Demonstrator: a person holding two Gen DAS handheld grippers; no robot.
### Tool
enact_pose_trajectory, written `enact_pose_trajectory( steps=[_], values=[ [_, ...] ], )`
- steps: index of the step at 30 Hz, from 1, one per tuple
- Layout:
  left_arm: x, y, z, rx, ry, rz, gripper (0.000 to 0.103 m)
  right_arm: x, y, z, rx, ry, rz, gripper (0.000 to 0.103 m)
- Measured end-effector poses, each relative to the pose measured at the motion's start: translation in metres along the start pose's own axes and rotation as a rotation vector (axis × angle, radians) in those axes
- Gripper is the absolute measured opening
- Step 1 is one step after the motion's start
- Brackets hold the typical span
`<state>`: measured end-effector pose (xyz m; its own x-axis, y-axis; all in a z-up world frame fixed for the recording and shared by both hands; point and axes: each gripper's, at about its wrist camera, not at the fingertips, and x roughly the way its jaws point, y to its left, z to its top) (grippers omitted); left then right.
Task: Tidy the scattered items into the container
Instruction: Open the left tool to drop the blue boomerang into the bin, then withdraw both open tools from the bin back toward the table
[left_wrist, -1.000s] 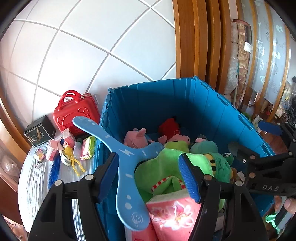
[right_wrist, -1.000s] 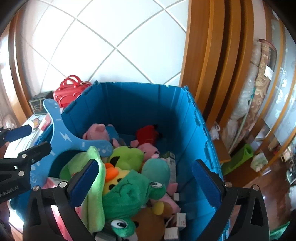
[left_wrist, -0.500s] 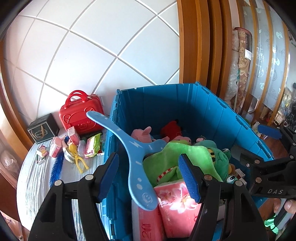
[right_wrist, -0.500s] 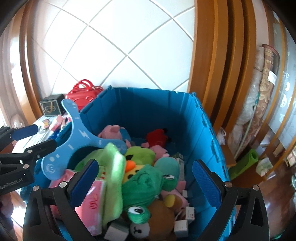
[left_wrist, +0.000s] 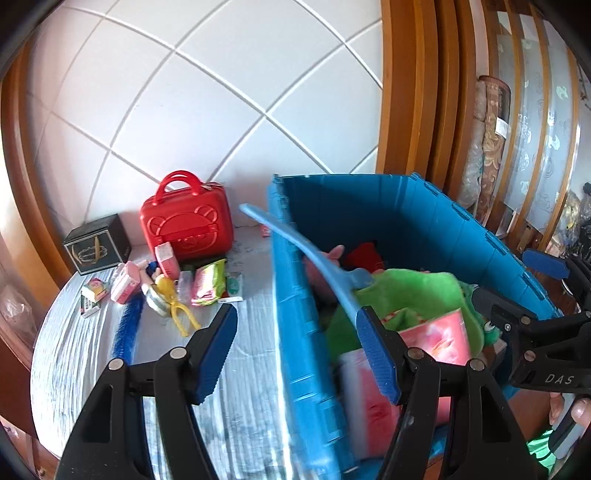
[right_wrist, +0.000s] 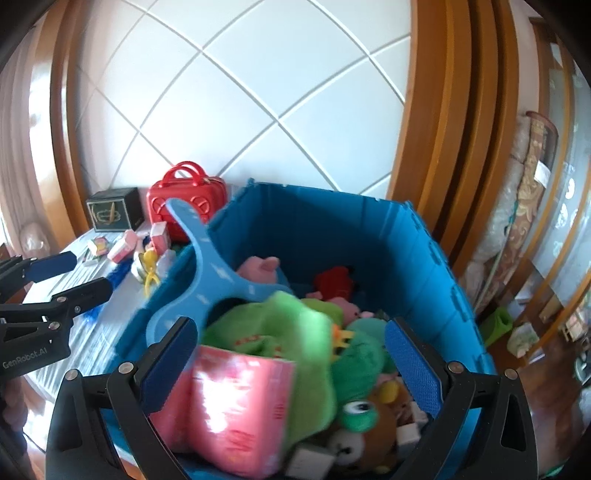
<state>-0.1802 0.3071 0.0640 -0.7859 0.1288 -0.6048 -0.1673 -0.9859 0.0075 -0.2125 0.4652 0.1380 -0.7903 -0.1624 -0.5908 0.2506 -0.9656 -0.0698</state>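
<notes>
Both grippers are open w/ nothing between the pads. The left gripper (left_wrist: 299, 350) straddles the near-left wall of the blue bin (left_wrist: 406, 206): one pad over the table (left_wrist: 240, 387), the other over the bin's contents. The right gripper (right_wrist: 291, 365) hangs over the bin's near end, above the pink pack (right_wrist: 236, 413) and green plush (right_wrist: 306, 332).

The bin looks well filled already: plush toys, the pink pack, and a blue boomerang-shaped toy (left_wrist: 314, 258) sticking out past the left rim.

Leftovers sit in a cluster at centre-left of the left wrist view, on the table between the bin wall and the room wall: red case (left_wrist: 186, 221), black box (left_wrist: 96, 248), yellow tongs (left_wrist: 173, 302), green packet (left_wrist: 208, 282), blue brush (left_wrist: 127, 328), a few small pink boxes (left_wrist: 125, 282).

Key relation, as a judgement: the cluster lies ahead and to the left of the left gripper, outside the bin, so the left hand is nearer; the right one would have to cross the bin. The brush's long axis runs roughly toward the camera, so the open pads would already sit across it.
</notes>
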Motion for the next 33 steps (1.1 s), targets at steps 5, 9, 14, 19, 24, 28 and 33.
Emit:
enact_pose_trajectory(
  steps=[5, 9, 14, 19, 24, 28, 33],
  values=[
    [-0.02, 0.059, -0.018, -0.029, -0.022, -0.003, 0.066, -0.008, 0.066, 0.005, -0.03, -0.013, 0.017, 0.103],
    [-0.034, 0.112, -0.038, -0.044, -0.018, 0.019, 0.066, -0.012, 0.124, 0.005, -0.056, -0.016, 0.04, 0.103],
    [-0.048, 0.179, -0.064, -0.074, -0.01, 0.06, 0.066, -0.003, 0.188, 0.002, -0.076, -0.01, 0.066, 0.103],
    [-0.05, 0.229, -0.081, -0.13, 0.005, 0.093, 0.066, 0.013, 0.24, 0.0, -0.102, 0.016, 0.111, 0.103],
    [-0.039, 0.272, -0.094, -0.182, 0.033, 0.149, 0.066, 0.035, 0.267, -0.001, -0.116, 0.041, 0.167, 0.103],
    [-0.02, 0.301, -0.1, -0.224, 0.071, 0.204, 0.066, 0.062, 0.283, 0.001, -0.12, 0.063, 0.212, 0.103],
    [0.011, 0.329, -0.097, -0.259, 0.103, 0.248, 0.066, 0.115, 0.286, 0.012, -0.106, 0.094, 0.241, 0.103]
  ],
)
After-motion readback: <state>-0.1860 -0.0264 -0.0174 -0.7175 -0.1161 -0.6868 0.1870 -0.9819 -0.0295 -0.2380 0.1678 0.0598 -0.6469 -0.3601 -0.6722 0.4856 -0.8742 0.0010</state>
